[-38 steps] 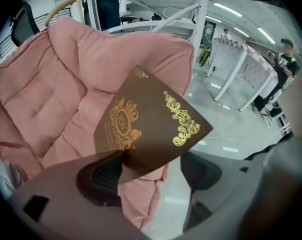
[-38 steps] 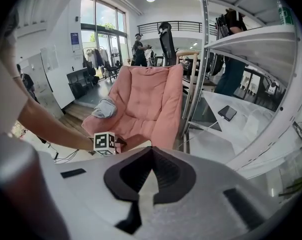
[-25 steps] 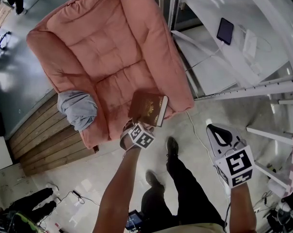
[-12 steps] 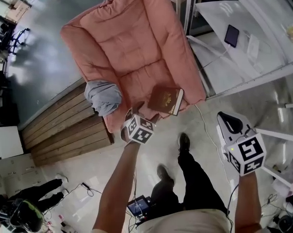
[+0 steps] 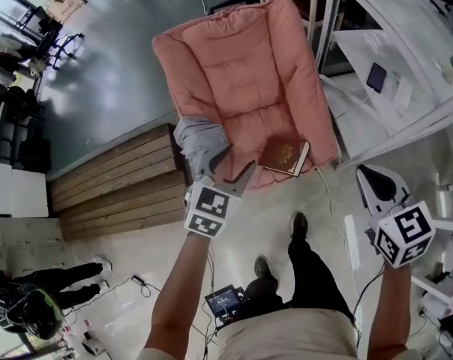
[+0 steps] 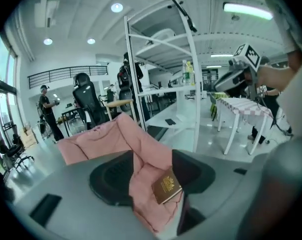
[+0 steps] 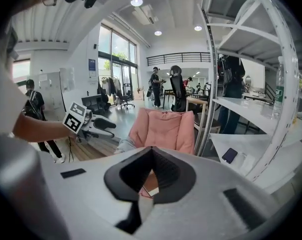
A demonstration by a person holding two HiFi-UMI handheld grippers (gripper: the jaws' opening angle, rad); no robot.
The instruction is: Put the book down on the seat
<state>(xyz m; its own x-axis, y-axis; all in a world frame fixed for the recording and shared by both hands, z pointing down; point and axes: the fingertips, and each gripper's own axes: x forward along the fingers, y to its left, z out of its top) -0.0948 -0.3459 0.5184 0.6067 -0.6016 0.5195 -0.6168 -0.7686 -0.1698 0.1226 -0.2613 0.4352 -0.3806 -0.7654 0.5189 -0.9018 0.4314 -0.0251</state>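
Observation:
The brown book (image 5: 284, 157) with a gold crest lies flat on the front of the pink padded seat (image 5: 241, 73), near its right corner. My left gripper (image 5: 230, 167) hangs just off the seat's front edge, left of the book and apart from it. Its jaws are closing with nothing between them. In the left gripper view the book (image 6: 166, 187) shows through the gap between the jaws, on the pink seat (image 6: 91, 141). My right gripper (image 5: 376, 190) stays low on the right over the floor, jaws together and empty; the book (image 7: 150, 184) shows beyond them.
A grey cloth (image 5: 200, 141) is bunched at the seat's front left corner. A wooden platform (image 5: 114, 186) lies left of the chair. White shelving (image 5: 406, 88) with a phone (image 5: 376, 77) stands to the right. The person's legs and shoes (image 5: 298, 227) are on the concrete floor.
My left gripper has drawn back from the book, which stays on the seat. The head view has pulled away, so the chair sits farther up. The right gripper has held its pose.

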